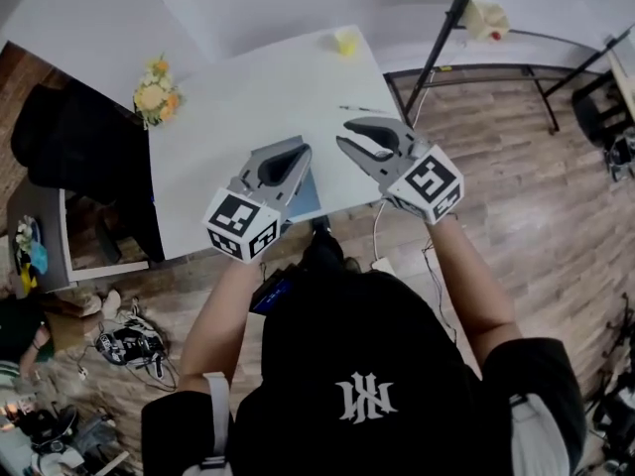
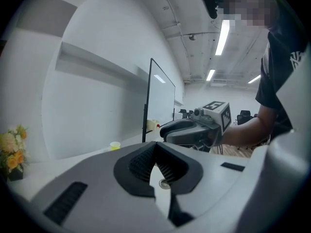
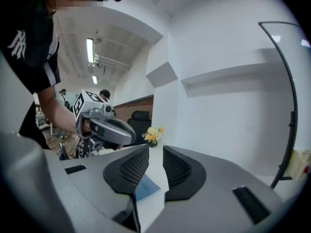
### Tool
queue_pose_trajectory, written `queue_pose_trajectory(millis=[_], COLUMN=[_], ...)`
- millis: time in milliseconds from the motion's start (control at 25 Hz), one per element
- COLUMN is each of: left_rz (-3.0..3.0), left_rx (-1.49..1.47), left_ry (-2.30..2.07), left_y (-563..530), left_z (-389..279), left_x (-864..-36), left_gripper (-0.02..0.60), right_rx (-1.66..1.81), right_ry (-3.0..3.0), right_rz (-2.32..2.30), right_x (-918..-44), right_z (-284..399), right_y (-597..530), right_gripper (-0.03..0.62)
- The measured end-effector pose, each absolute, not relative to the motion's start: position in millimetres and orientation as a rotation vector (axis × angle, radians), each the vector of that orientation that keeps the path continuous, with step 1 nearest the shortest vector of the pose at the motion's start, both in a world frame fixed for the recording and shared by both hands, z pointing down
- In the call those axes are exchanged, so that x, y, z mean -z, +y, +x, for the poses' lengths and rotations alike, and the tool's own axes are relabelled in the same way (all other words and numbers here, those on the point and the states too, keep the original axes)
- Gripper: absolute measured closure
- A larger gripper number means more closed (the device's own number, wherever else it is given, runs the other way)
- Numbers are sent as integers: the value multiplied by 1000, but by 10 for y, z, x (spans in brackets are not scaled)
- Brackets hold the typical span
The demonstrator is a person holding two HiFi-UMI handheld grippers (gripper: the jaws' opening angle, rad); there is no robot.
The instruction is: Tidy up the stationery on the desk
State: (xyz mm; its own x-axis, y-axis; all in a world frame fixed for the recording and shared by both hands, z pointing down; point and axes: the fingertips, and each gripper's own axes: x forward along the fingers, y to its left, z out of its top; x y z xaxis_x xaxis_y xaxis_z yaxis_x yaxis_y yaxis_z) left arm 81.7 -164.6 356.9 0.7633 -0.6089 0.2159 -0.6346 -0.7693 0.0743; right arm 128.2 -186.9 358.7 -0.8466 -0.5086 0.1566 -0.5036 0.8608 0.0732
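The left gripper (image 1: 304, 151) was clenched, its jaw tips meeting with nothing between them. The right gripper (image 1: 342, 133) was released, its jaws standing apart and empty. Both were held side by side above the near part of the white desk (image 1: 248, 97). The blue booklet (image 1: 308, 196) lay flat at the desk's near edge, between the two grippers in the head view and partly covered by the left one. Its visible long edge ran from the near edge toward the far side. The pen (image 1: 362, 109) lay beyond the right gripper, close to the desk's right edge and apart from the booklet. Its long axis ran left to right in the head view; which end was the tip could not be determined. Only the head view showed the pen. The right gripper view showed the booklet (image 3: 146, 188) through the gap between its jaws, with the flowers (image 3: 153, 134) beyond. The left gripper view did not show the booklet; it showed the yellow cup (image 2: 115, 145) toward the desk's far edge.
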Motion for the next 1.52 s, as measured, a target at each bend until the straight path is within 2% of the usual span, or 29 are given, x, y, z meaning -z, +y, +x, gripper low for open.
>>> queue_pose_trajectory(millis=[520,1120,1520], left_rz=[2823,2749,2663], left_rx=[-444,-579,-614], left_ry=[-738,-585,-587], left_y=[-2690,-3196,-3061], left_z=[1216,1328,1231], left_x=[-4137,-4772,-5050], left_gripper=[578,578,578], right_rx=[-28,-148,-135], right_ry=[-2559,-2342,-2211], right_rz=[943,631,522], right_x=[-4428,-6112,-6506], right_z=[2024,2026,2107], right_y=[-2873,-3510,-3611], right_gripper=[480,477,477])
